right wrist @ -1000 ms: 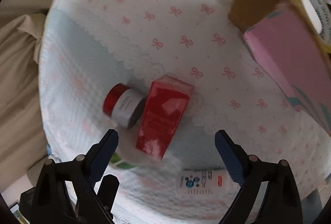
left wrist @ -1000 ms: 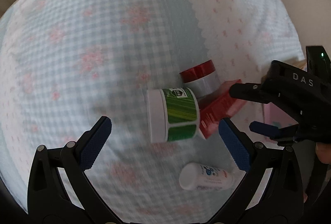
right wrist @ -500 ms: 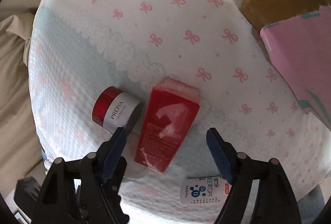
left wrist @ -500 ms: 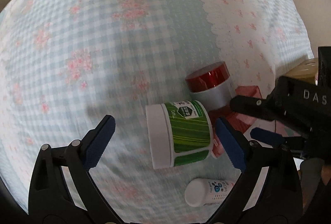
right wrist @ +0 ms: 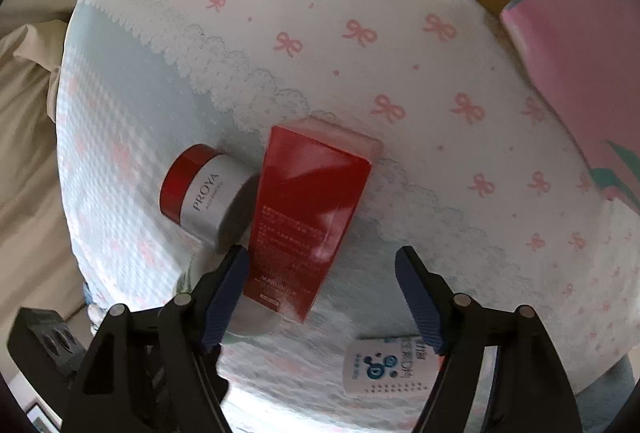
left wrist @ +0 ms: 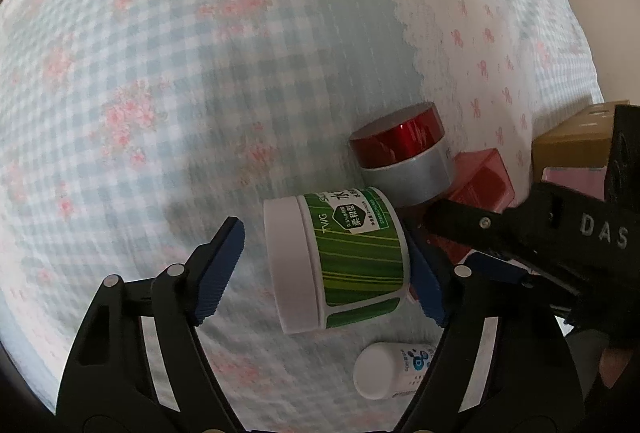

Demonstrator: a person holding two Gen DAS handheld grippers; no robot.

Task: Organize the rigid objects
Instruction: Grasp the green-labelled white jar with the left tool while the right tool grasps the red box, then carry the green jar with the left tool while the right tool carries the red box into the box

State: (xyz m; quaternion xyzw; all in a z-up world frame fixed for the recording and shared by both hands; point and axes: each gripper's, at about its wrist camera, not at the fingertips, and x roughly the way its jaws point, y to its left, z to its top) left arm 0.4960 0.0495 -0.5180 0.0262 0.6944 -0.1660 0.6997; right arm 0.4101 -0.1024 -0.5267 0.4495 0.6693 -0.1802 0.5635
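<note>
the green-labelled jar lay on its side on the patterned bedspread, its axis running across the gap of the left claw — jaws had just been closing, half open; right pad apparently touching, left pad clear. the red box lay lengthwise between the right claw's closing, still-open jaws. contact at the right pad was unclear.

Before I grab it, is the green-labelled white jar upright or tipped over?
Tipped: the green-labelled white jar lies on its side, its white lid facing sideways.
</note>
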